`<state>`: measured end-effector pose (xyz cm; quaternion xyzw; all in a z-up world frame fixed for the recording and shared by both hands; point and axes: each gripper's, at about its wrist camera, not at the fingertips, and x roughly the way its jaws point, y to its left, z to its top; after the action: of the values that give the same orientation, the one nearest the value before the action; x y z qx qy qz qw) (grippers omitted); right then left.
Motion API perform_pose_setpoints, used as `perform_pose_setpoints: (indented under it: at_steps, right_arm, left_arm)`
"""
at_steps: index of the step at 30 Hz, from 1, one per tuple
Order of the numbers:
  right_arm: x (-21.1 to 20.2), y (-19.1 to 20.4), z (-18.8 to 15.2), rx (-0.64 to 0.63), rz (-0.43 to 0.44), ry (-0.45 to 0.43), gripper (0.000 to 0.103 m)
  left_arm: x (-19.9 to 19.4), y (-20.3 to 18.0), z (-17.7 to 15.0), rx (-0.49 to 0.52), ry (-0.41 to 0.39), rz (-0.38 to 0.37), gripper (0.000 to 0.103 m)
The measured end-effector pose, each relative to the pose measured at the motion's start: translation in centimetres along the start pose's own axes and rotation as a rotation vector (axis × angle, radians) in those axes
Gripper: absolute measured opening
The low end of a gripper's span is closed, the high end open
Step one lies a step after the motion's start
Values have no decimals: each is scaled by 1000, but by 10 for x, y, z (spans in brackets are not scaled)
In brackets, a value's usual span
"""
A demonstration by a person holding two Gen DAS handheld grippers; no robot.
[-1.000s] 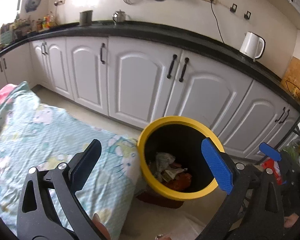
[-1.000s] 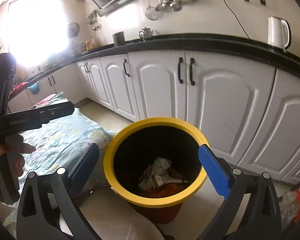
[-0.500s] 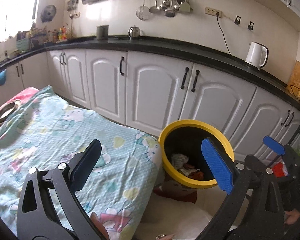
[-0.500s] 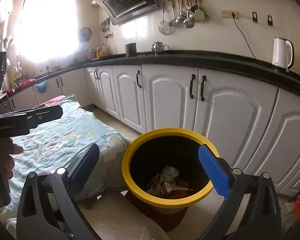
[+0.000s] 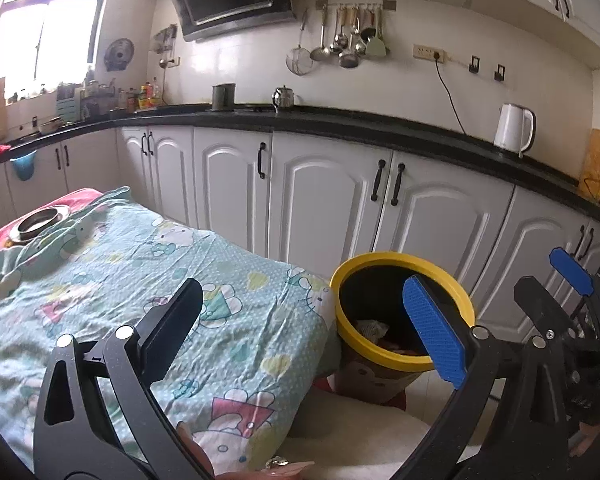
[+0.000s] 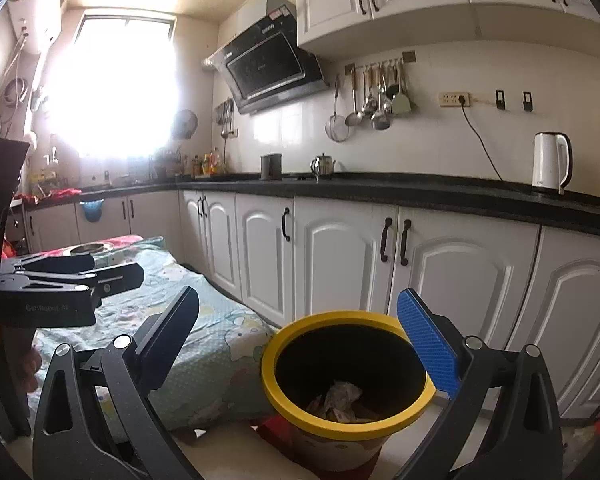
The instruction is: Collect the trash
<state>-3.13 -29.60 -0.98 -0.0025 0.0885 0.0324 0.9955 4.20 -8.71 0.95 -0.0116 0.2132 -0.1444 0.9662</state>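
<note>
Left wrist view farther back than before, both hand-held grippers (image 5: 300, 320) (image 6: 296, 336) wide, empty, yellow-rimmed bin (image 6: 348, 432) lower, smaller.

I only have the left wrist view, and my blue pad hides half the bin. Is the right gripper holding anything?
Observer: No. The right gripper is open, with nothing between its fingers.
Operator: Where does it point?
Observer: At the bin. The whole yellow rim shows just below its fingertips.
Operator: How full is the bin?
Observer: Not very. Crumpled paper and other scraps lie low inside, with black wall showing above them.
</note>
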Motion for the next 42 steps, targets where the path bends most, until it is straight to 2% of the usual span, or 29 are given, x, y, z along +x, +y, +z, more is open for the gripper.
perform_pose_setpoints:
  at_steps: [8, 42]
  right_arm:
    - [6, -1, -3, 8, -23, 9, 97]
    - [3, 2, -7, 29, -30, 15, 97]
  left_arm:
    - [-3, 1, -10, -8, 10, 5, 92]
    - [-7, 1, -7, -11, 1, 14, 92]
